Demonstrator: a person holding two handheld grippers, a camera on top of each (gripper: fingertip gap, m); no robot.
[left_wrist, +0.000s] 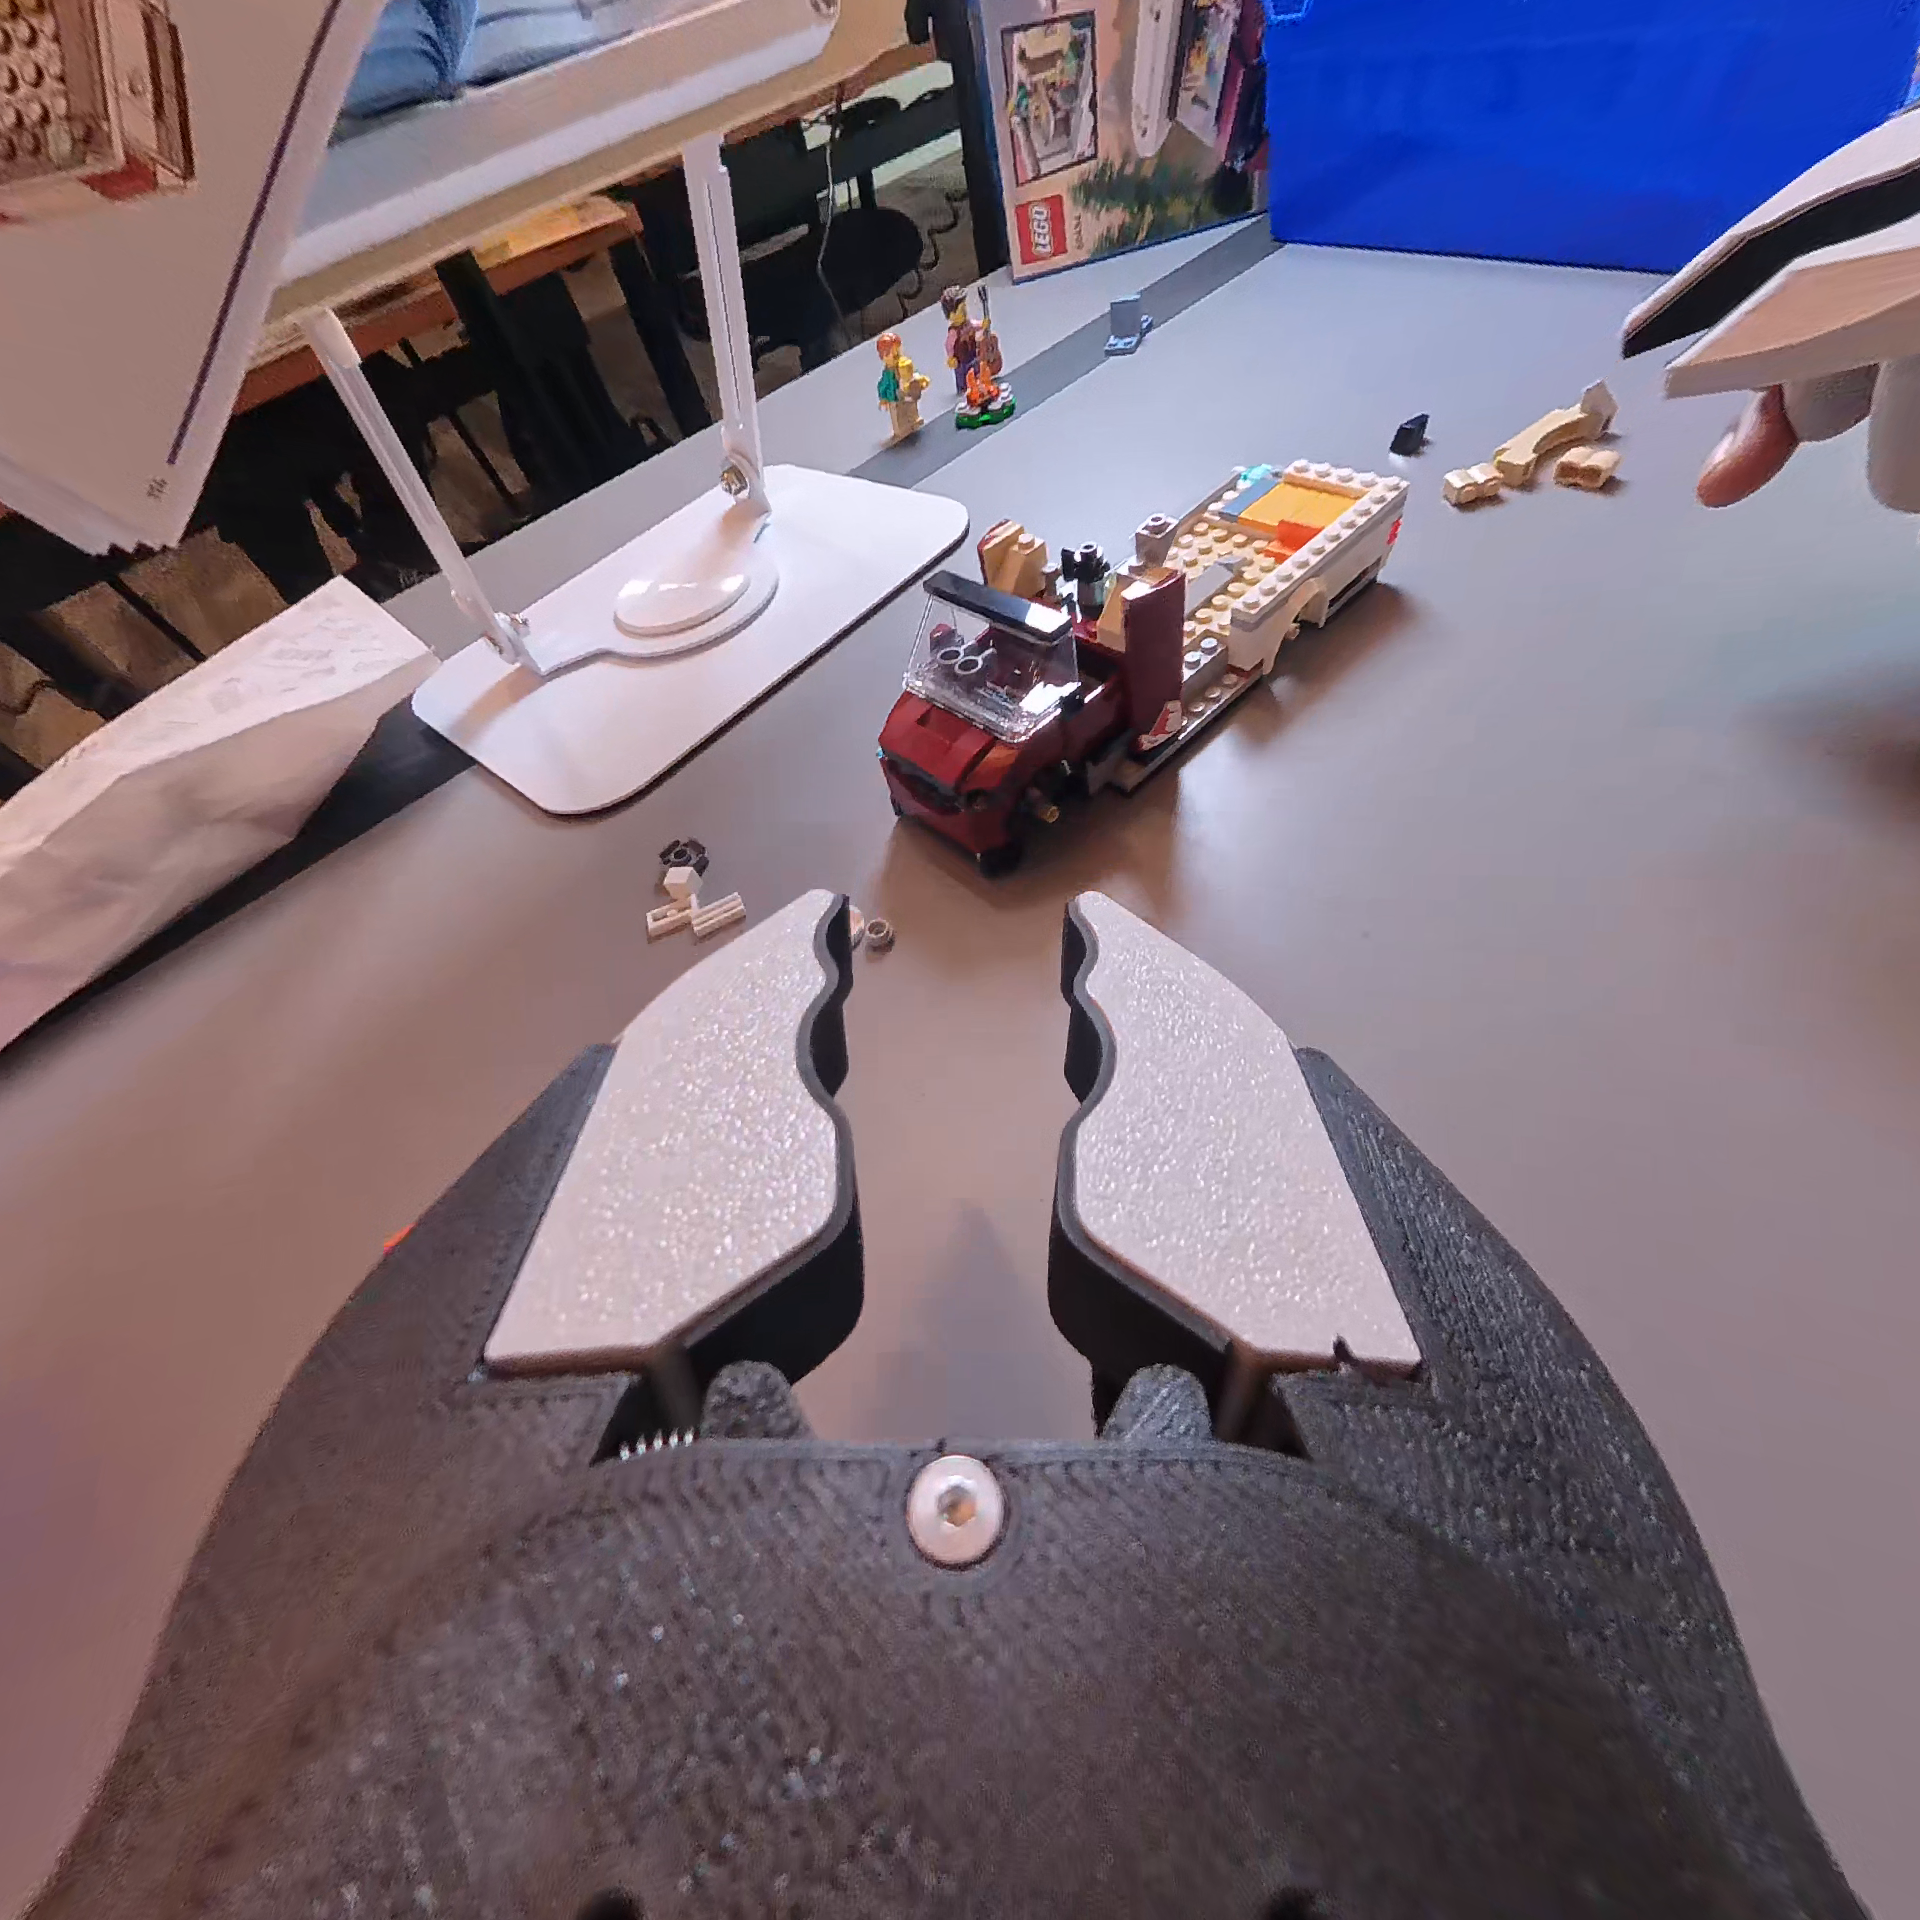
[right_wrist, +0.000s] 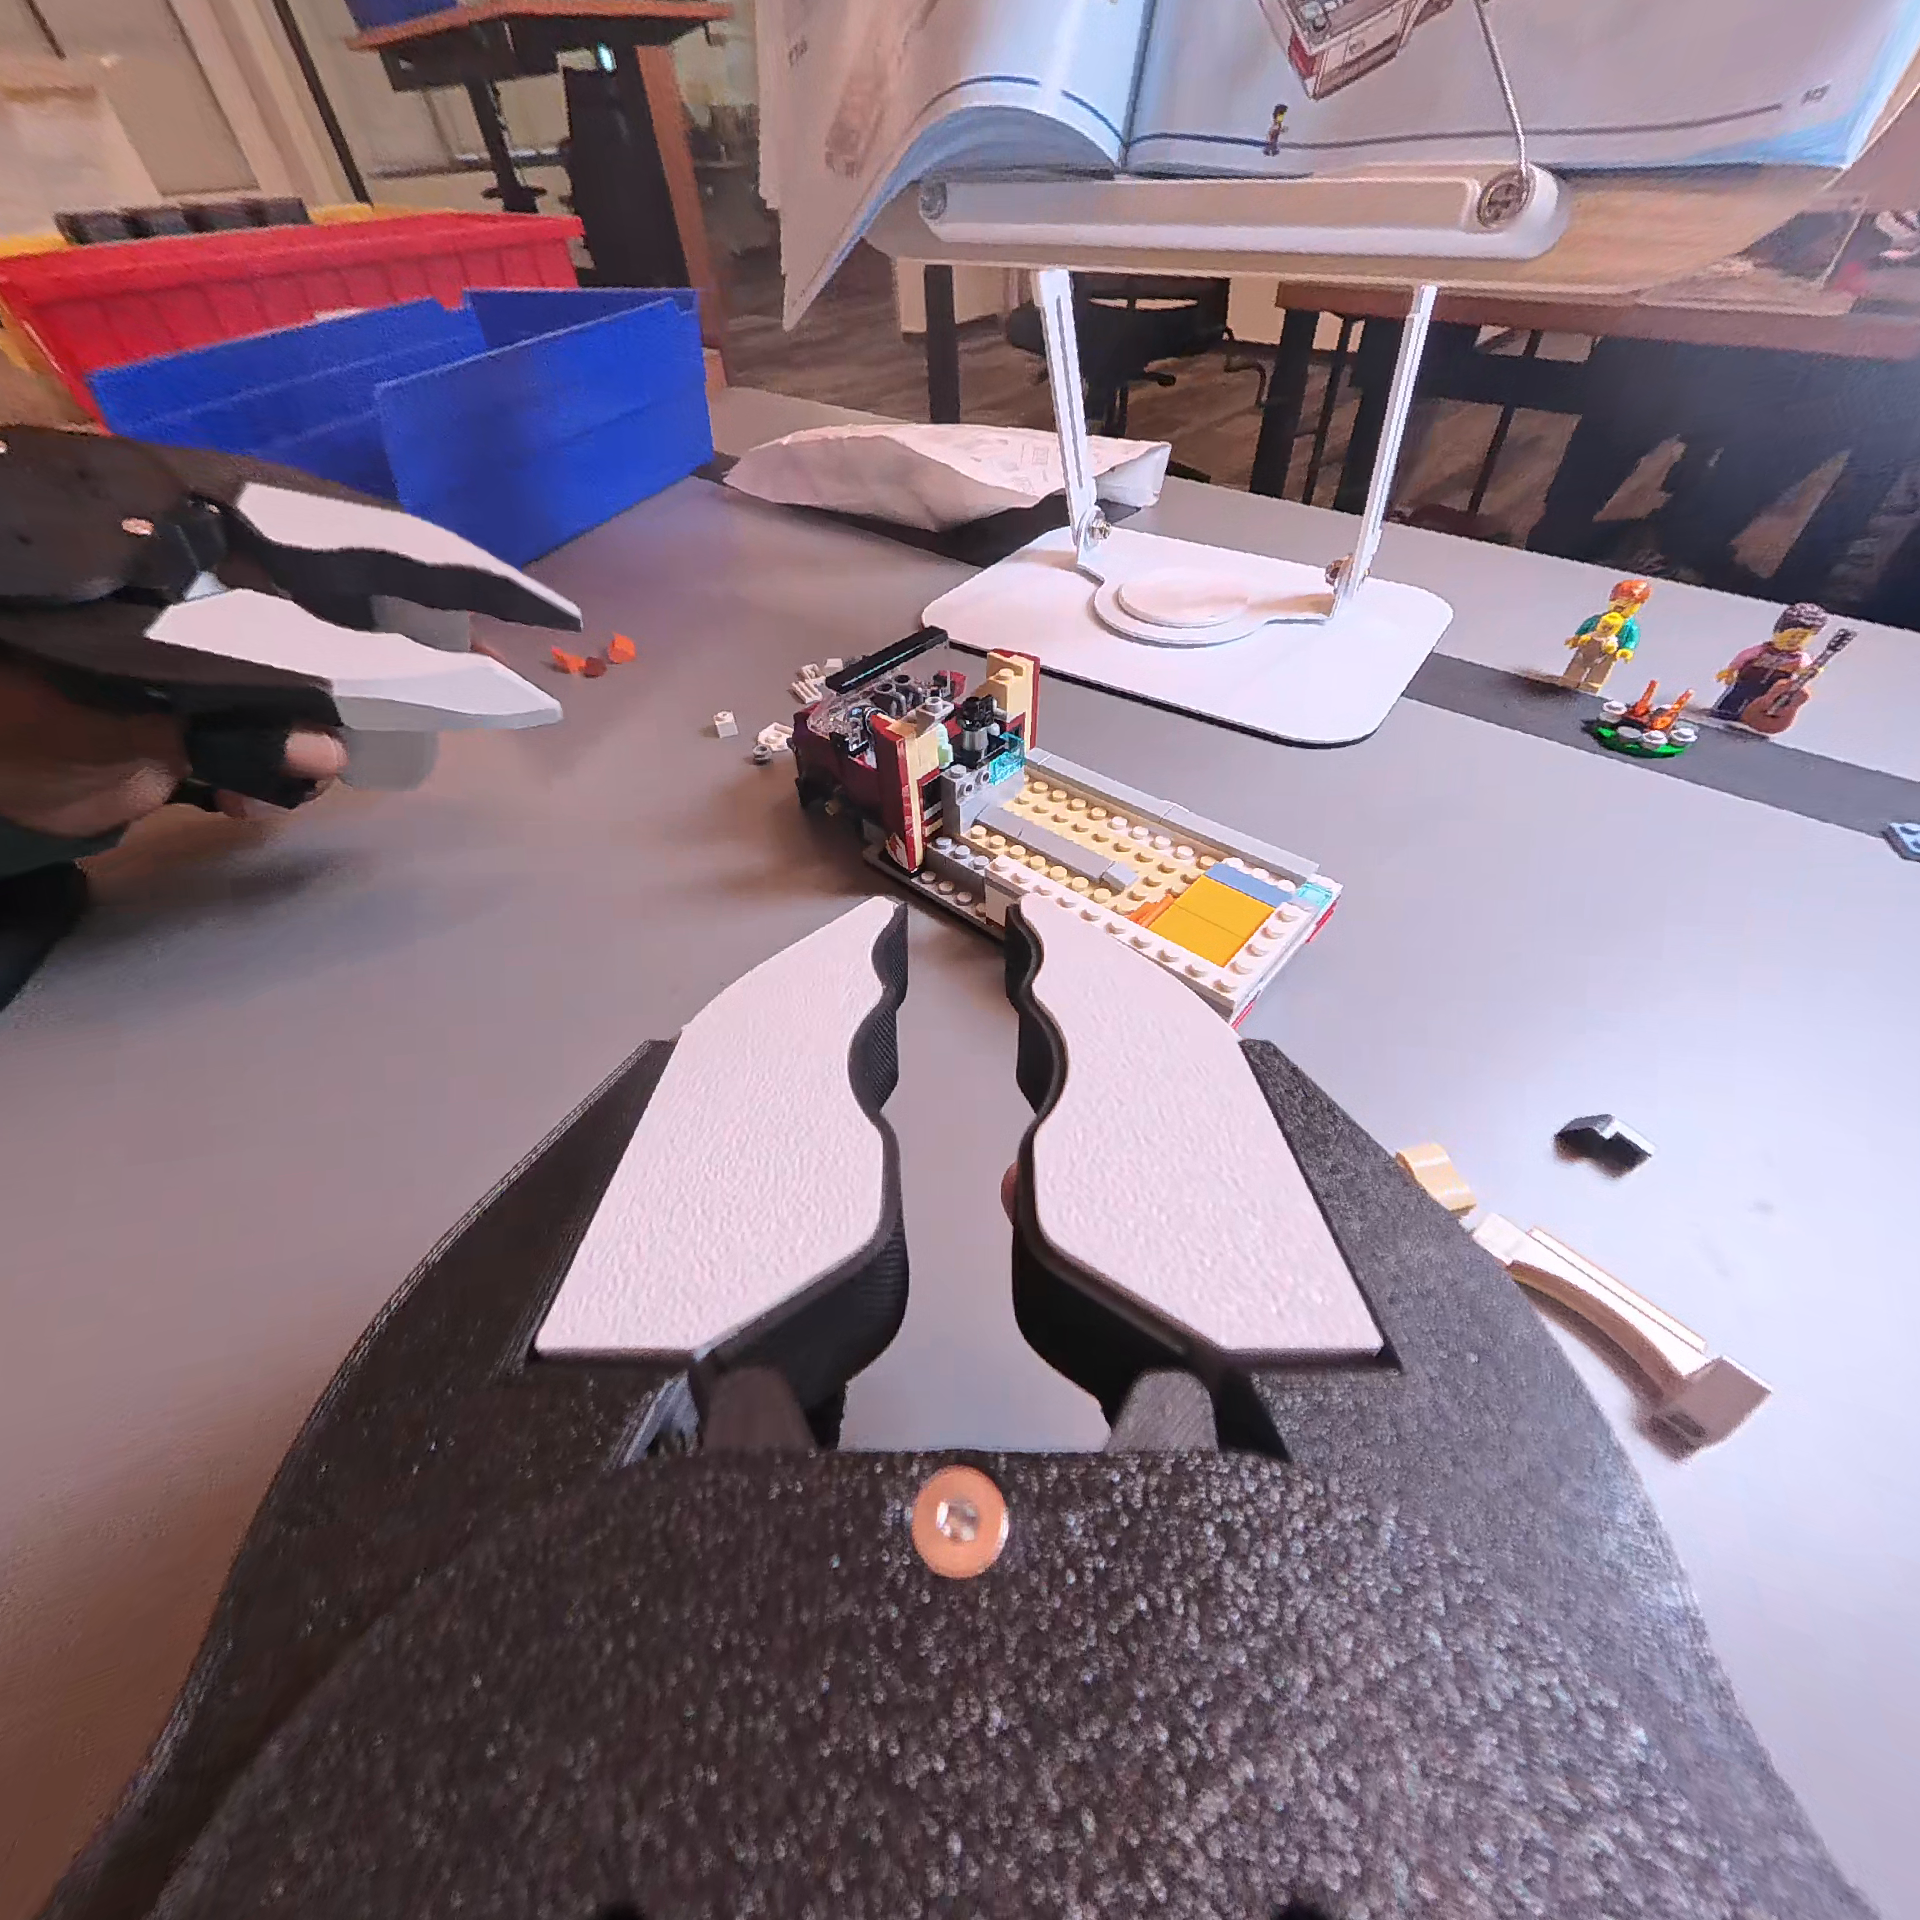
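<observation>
Both tongs (left_wrist: 956, 914) (right_wrist: 956, 920) agape, bare, near blue bins (right_wrist: 540, 416)

Grey table (right_wrist: 1558, 935), perhaps wooden desks (right_wrist: 1558, 312) behind

White stand (left_wrist: 665, 665) at ten o'clock, minifigures (left_wrist: 940, 364) at twelve, tan pieces (left_wrist: 1538, 452) at two, blue bins (right_wrist: 468, 416) at ten, grey table (left_wrist: 1455, 987)
</observation>
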